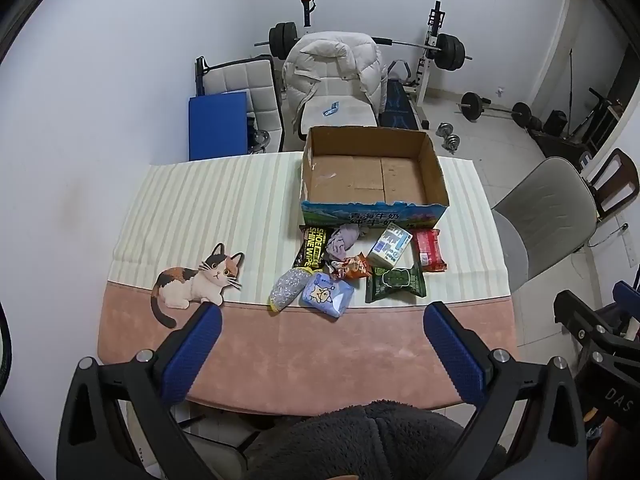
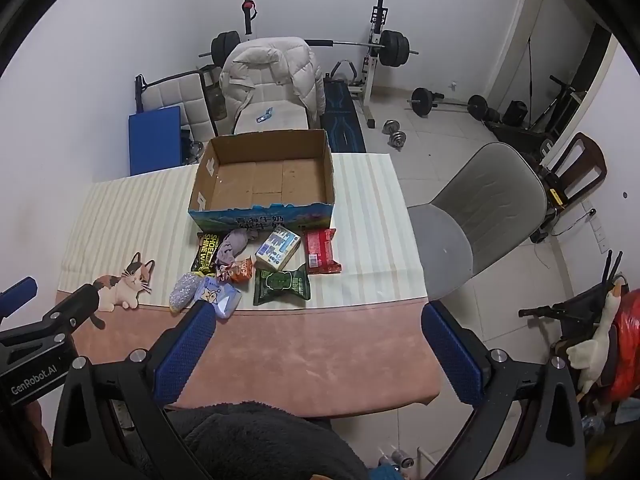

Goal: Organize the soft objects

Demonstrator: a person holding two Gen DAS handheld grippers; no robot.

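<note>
We hold the left gripper and the right gripper released, jaws wide apart, above the near edge of the table. In front of the cardboard box lie, from left: black wipes, purple cloth, white carton, red packet.

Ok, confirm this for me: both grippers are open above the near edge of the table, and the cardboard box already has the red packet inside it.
Not quite. The cardboard box is empty in the right wrist view; the red packet lies on the tablecloth just in front of its right corner. The left gripper and right gripper are indeed open.
</note>
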